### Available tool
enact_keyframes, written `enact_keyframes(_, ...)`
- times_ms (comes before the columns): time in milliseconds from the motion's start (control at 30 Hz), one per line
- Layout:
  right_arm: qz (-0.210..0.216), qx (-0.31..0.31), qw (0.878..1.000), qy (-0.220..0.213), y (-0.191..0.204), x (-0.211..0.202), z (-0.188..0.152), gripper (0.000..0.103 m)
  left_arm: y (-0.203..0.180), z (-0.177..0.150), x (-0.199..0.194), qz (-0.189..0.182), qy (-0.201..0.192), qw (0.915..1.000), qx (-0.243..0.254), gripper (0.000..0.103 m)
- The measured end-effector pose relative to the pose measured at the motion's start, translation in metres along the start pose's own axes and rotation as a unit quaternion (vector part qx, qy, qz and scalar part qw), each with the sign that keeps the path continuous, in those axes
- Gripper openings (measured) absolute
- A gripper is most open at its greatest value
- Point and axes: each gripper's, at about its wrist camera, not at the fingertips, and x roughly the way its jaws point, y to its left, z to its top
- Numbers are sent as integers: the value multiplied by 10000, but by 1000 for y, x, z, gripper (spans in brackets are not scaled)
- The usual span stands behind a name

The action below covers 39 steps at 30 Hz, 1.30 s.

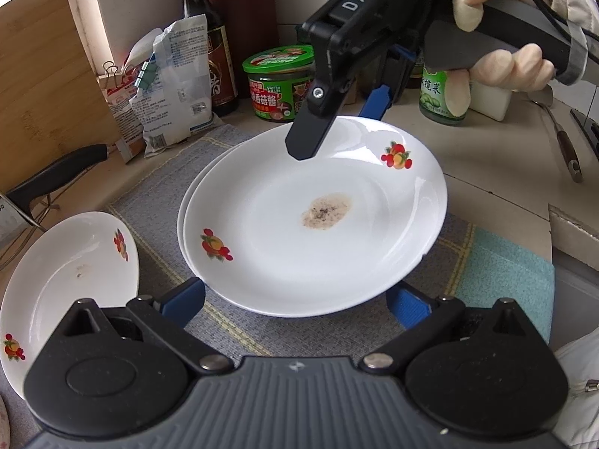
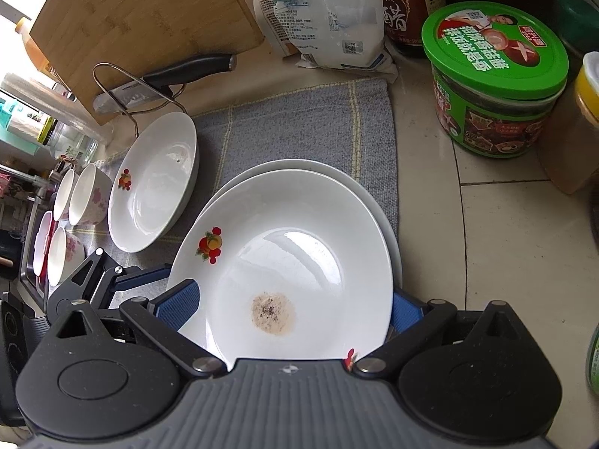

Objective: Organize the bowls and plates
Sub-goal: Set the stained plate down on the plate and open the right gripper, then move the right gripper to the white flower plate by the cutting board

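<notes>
Right wrist view: two plates (image 2: 284,262) are stacked on the mat (image 2: 299,127); left of them, another plate (image 2: 153,183) and bowls (image 2: 88,194) remain. Right gripper (image 1: 333,127) grips the top plate's rim; left gripper (image 1: 295,299) jaws open.

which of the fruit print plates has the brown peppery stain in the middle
The top plate of the two-plate stack between both grippers; the lone plate beside it on the mat shows only faint specks.

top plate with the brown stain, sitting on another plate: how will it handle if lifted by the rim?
The top plate looks glazed and glossy, so probably slippery between the right tongs at its far rim. Likely rigid and breakable if dropped. It rests offset on the lower plate, so it may slide or rock when nudged.
</notes>
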Motion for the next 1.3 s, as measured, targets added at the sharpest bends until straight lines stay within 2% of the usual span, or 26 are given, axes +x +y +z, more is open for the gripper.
enact_keyframes(500,-441,-268,9986,-74,14,-1,-6,103,0,3,-1,-54,-111,9998,-123,102)
enact_keyframes(667,-827,-337,9960,-86,17,0,-11,103,-4,1,0,30,-144,9999,-66,102)
enact_keyframes(800,-910,-541,9937,-363,25,-7,-18,103,0,-2,-7,80,-174,9995,-237,102)
enact_keyframes(1033,-1221,-1237,9788,-1082,66,-17,-38,103,9,-25,-49,475,-568,9930,-921,102)
enact_keyframes(1200,-1427,-1607,9663,-1419,105,-7,-50,103,27,-59,-81,1061,-662,9822,-1399,102)
enact_keyframes(1300,-1460,-1730,9614,-1566,133,4,-57,103,42,-81,-95,1446,-582,9744,-1621,102)
